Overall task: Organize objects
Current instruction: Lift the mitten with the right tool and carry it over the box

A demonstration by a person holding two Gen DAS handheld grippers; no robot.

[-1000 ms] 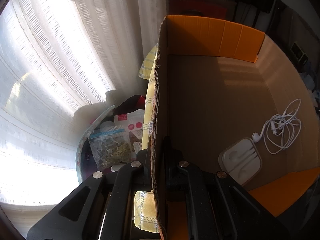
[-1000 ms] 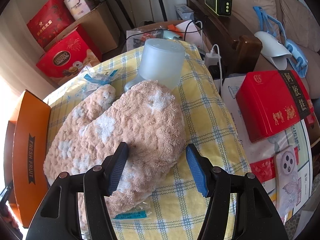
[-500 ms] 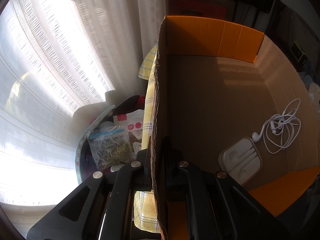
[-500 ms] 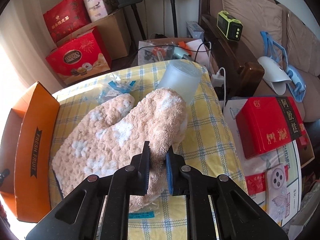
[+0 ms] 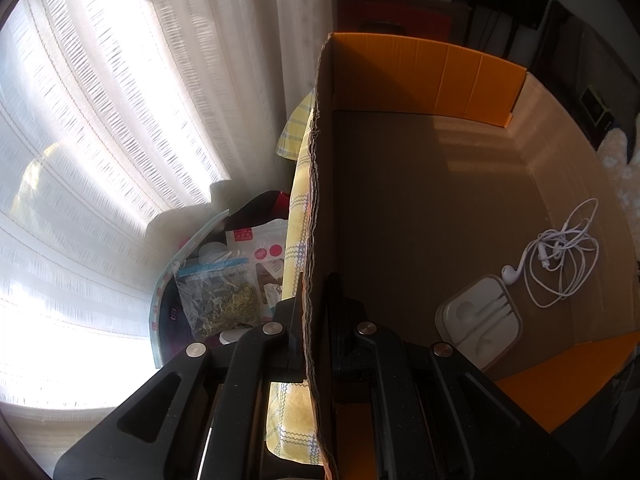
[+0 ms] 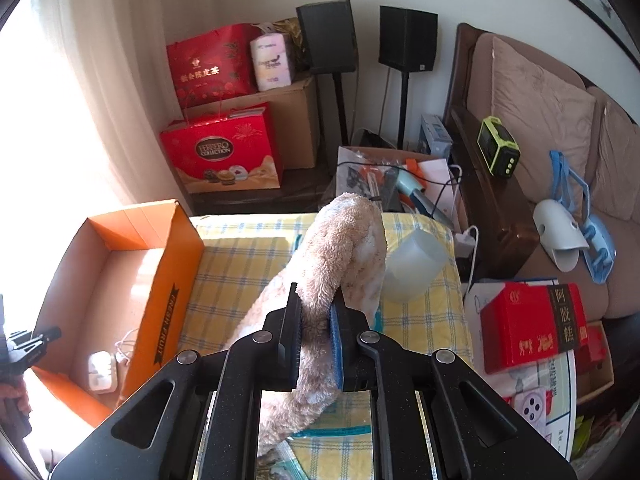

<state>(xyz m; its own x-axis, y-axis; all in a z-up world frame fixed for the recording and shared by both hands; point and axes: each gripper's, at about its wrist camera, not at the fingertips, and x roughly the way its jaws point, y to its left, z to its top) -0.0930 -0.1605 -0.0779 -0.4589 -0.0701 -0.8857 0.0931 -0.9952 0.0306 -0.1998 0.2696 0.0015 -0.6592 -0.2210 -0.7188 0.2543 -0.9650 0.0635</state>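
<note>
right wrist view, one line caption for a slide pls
Right tool clamps a fluffy beige mitten above the yellow checked tablecloth, beside the open orange cardboard box.

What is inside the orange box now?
Inside the orange box lie white earphones and their white case. The rest of the floor looks bare; the nearest corner is hidden behind the left gripper.

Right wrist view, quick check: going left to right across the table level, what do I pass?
Orange box → fluffy beige mitt → frosted plastic cup → red gift box.
</note>
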